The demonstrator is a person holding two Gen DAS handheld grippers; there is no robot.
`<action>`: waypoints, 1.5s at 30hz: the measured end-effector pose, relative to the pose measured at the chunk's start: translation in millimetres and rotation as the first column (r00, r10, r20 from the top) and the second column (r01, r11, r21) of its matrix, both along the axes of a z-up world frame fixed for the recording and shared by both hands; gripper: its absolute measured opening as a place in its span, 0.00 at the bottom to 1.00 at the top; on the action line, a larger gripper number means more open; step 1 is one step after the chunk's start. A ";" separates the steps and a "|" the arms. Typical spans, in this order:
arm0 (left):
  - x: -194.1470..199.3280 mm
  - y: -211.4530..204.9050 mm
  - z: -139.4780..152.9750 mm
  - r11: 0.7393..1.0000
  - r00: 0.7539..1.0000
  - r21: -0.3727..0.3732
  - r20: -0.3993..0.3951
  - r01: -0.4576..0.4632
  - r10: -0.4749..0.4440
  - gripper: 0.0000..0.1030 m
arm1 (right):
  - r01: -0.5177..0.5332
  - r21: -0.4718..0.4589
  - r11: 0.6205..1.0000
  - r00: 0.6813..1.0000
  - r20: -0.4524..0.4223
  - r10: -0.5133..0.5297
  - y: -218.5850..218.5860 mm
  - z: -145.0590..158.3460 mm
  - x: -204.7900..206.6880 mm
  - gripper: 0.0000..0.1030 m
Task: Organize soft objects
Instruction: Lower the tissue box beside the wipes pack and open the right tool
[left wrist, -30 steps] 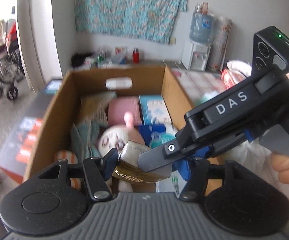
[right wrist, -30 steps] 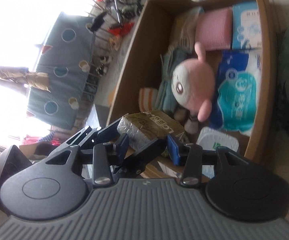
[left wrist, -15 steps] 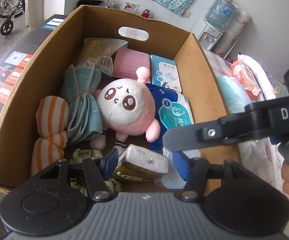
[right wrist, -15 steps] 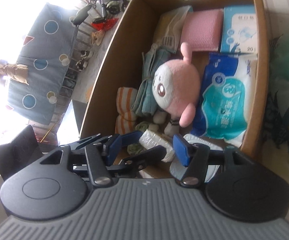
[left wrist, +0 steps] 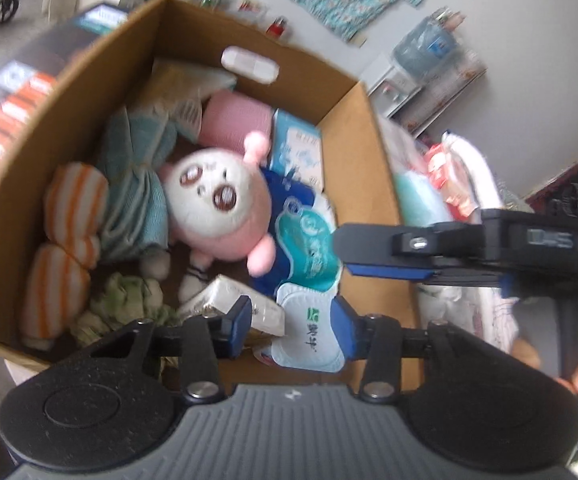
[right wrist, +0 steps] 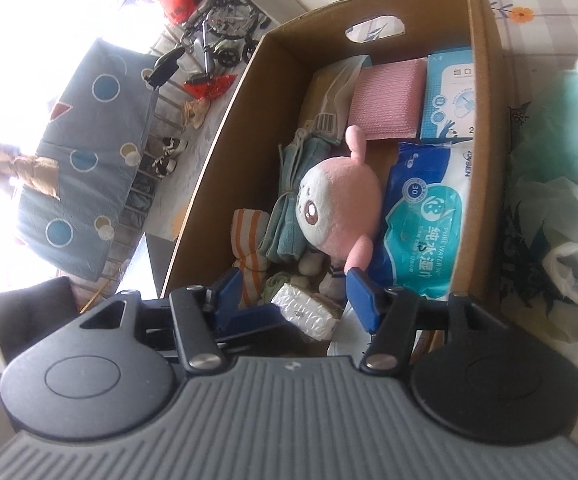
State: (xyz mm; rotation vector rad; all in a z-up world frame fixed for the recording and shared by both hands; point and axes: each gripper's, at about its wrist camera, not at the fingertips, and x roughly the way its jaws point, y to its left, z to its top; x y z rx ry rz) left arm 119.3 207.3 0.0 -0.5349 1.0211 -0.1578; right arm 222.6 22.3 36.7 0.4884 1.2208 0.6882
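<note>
A cardboard box holds soft things: a pink plush toy, a blue wet-wipe pack, a teal cloth, an orange-striped cloth, a pink sponge. A silver-and-gold tissue packet lies in the box's near corner. My left gripper is open and empty above it. My right gripper is open and empty; it shows in the left wrist view over the box's right wall.
A white wipe pack lies beside the packet. Plastic bags lie on the patterned cloth right of the box. A blue dotted blanket hangs on a rack to the left.
The tissue packet, held between both grippers a second ago, now lies in the box. Both grippers have opened and drawn back, the right one moving off to the right.
</note>
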 end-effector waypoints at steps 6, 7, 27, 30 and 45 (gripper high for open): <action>26.7 2.6 -9.9 0.999 0.999 -0.003 0.001 -0.044 0.044 0.38 | 0.049 0.019 0.999 0.999 0.014 -0.049 -13.1 1.3 -4.2 0.56; 30.5 1.7 -11.6 0.999 0.999 0.011 -0.002 -0.050 0.050 0.38 | 0.059 0.019 0.998 0.998 0.022 -0.059 -15.9 2.4 -3.7 0.56; 44.9 -4.7 -42.8 0.997 0.991 -0.019 -0.116 -0.073 0.070 0.50 | 0.140 0.076 0.987 0.989 0.038 -0.143 -41.4 6.3 -7.4 0.57; 46.1 -8.3 -44.7 0.996 0.989 -0.037 -0.127 -0.081 0.076 0.50 | 0.149 0.080 0.986 0.988 0.037 -0.153 -44.7 6.7 -10.4 0.57; 45.1 -32.7 -63.9 0.975 0.986 -0.214 -0.164 -0.061 0.025 0.54 | 0.173 0.084 0.981 0.983 0.049 -0.178 -55.6 9.8 -19.6 0.57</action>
